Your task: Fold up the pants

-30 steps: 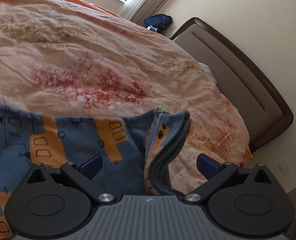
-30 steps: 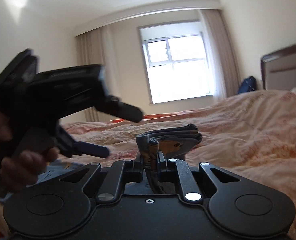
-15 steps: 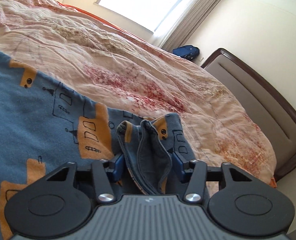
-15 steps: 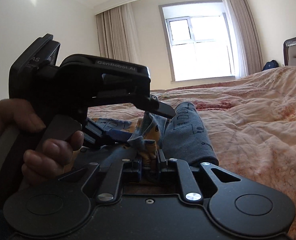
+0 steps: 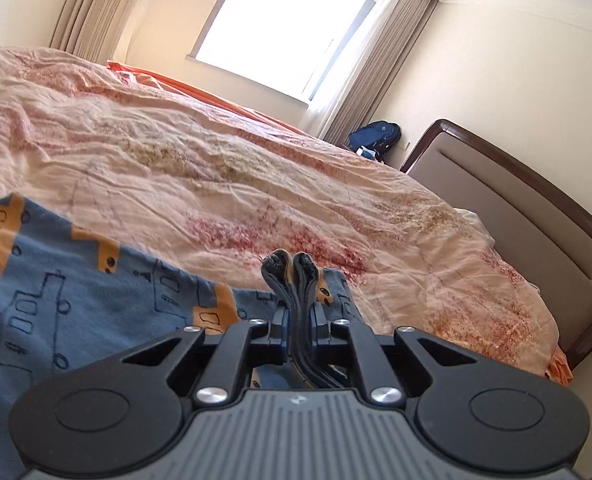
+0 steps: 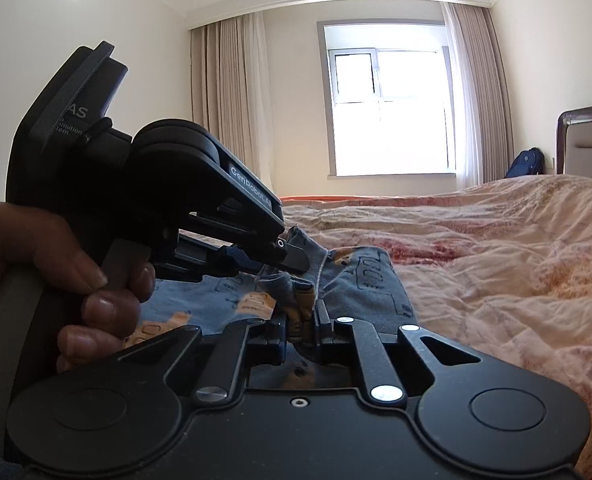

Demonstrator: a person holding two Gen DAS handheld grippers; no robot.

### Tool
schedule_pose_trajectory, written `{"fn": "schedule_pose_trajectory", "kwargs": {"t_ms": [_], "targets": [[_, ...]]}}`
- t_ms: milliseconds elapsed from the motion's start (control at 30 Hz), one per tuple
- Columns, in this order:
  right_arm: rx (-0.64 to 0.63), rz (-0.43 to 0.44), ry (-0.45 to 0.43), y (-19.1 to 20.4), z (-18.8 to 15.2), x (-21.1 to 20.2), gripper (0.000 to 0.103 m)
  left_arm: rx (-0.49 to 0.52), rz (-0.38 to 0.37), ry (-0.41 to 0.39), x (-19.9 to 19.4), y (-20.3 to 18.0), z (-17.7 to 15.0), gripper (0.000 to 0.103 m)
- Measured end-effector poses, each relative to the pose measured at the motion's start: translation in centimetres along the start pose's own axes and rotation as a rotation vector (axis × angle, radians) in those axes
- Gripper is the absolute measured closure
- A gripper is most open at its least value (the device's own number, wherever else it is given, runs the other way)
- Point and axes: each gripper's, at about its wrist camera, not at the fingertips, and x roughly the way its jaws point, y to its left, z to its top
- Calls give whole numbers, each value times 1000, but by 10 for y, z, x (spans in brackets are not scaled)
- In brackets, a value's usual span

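The bed (image 5: 256,152) fills both views, its peach quilt rumpled, w/ the blue printed pants (image 5: 56,304) spread flat near its lower-left edge in the left cam. I've got both tongs pinched down on the same bunched end of the pants — the left gripper (image 5: 298,320) has its jaws narrow around a stack of several dark layers that stick up between them, and the right gripper (image 6: 302,320) is likewise clamped tight on a wad of blue-and-orange fabric. In the right cam the left tool sits just beside mine, nosed down onto the cloth, the person's hand (image 6: 76,280) wrapped round its handle w/ fingers curled on the trigger. Both units look tilted low, nearly along the quilt. My read: this is a fold-over carry, so I'd keep the two grips level and matched in height, hold the squeeze firm — the layers are thick and could slip out unevenly — and move both together so the edge lands square, not twisted. Can't tell how many folds are already in.
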Motion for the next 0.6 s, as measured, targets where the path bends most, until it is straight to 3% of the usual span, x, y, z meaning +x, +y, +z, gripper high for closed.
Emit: {"fn": "schedule_pose_trajectory", "kwargs": {"t_ms": [267,600], "targets": [[-33,80,26,52,20,2,90,16,70,-62,-42,42,0,93],[-95,146,141,97,2,27,90,-34,86,-47,-46,89,-12,94]]}}
